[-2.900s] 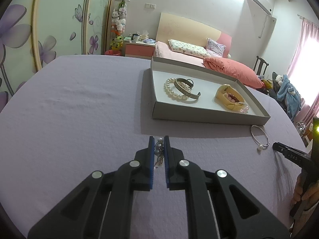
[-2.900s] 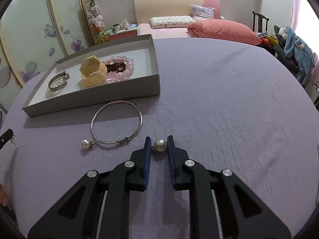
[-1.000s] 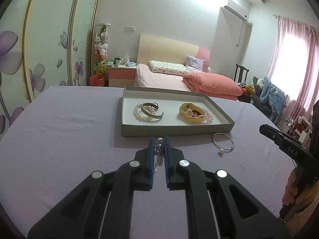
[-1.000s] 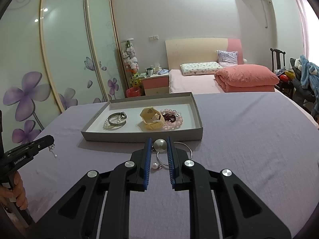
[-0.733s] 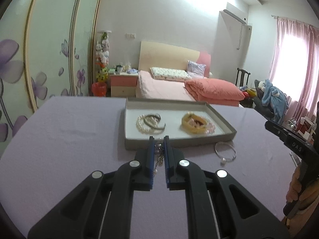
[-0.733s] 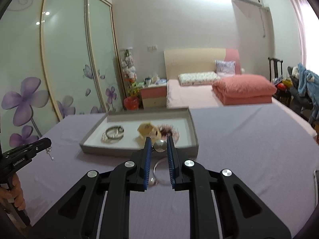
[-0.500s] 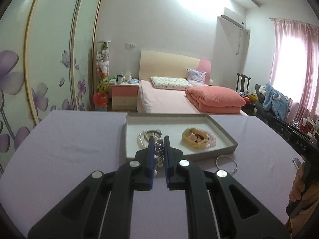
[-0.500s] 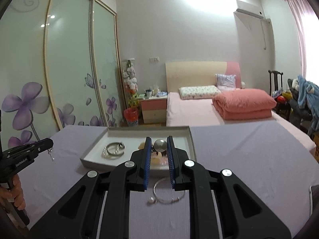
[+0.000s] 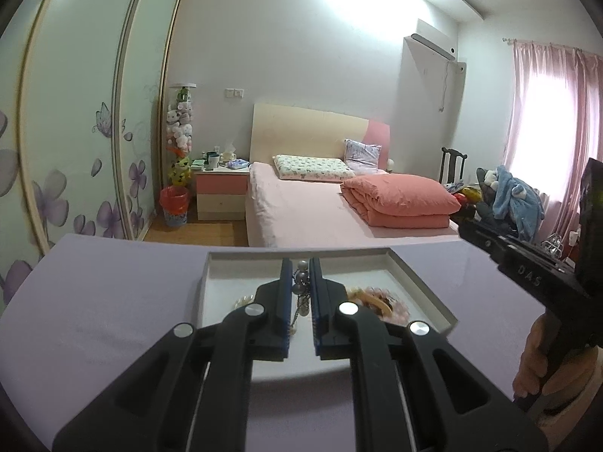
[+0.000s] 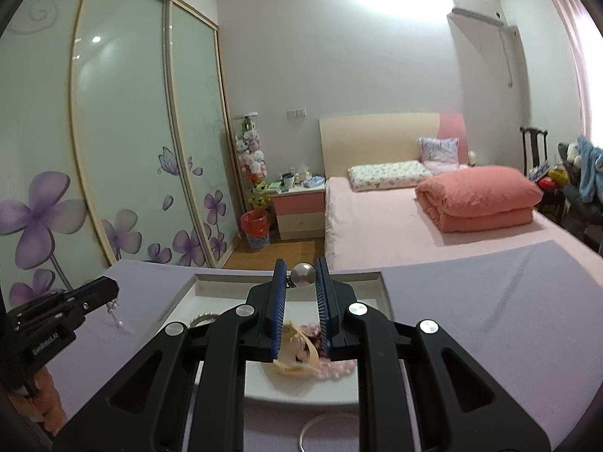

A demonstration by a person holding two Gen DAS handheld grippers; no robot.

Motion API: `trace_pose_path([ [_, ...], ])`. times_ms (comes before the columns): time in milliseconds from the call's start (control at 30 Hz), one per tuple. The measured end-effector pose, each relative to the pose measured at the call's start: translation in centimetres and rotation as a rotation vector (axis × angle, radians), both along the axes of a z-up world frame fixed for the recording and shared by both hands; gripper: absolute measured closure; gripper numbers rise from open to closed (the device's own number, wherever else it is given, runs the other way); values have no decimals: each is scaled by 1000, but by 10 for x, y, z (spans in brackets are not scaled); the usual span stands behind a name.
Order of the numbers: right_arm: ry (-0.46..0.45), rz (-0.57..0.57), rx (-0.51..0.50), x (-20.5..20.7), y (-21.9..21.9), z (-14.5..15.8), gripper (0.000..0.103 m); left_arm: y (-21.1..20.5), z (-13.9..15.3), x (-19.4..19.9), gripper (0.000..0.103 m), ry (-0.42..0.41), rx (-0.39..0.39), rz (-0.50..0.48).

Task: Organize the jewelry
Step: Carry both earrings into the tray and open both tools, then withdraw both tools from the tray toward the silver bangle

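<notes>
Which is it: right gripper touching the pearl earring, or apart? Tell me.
Touching. The right wrist view shows the right gripper pinching the pearl earring between its blue pads, both sides pressed against the pearl.

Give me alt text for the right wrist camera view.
The right gripper pinches a pearl earring above a grey jewelry tray on a purple-covered table. The left gripper, at left, holds a dangling earring; a bedroom lies behind.

Strong ceiling glare washes out the wall high above both claws. Daylight glows through the pink curtain [image 9: 542,120], far right of the left claw. Fisheye bending curves the wardrobe doors [image 10: 124,143]; corners go black. The yellow bracelet [image 10: 297,354] under the right claw is smeared with blur.
</notes>
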State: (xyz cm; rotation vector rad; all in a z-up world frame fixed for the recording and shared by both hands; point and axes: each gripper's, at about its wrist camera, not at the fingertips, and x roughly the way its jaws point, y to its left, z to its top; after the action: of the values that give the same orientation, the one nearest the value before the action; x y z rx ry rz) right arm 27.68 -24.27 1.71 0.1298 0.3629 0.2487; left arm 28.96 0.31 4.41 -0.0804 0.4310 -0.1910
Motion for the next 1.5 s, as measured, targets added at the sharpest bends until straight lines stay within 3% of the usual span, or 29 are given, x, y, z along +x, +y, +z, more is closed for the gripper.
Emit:
trace_pose_path([
  [267,108,15,13,54,9,-32,86,-10,-22,56,93,54,7,11],
  [433,149,36,37,63,9,-42,83,-9,-37,75,93,86,8,8],
  [567,141,21,59,60,2,-43,68,-9,-47,81,93,104,4,2],
  [867,159,12,70,68,-3,-47,68,-11,-67,99,92,157,-10,2],
  [1000,161,7,72,70,-4,-47,68,-8,-76,102,86,174,-18,14],
  [1500,164,7,47,72,-1,-50,68,-5,-78,98,84,188,-19,22],
])
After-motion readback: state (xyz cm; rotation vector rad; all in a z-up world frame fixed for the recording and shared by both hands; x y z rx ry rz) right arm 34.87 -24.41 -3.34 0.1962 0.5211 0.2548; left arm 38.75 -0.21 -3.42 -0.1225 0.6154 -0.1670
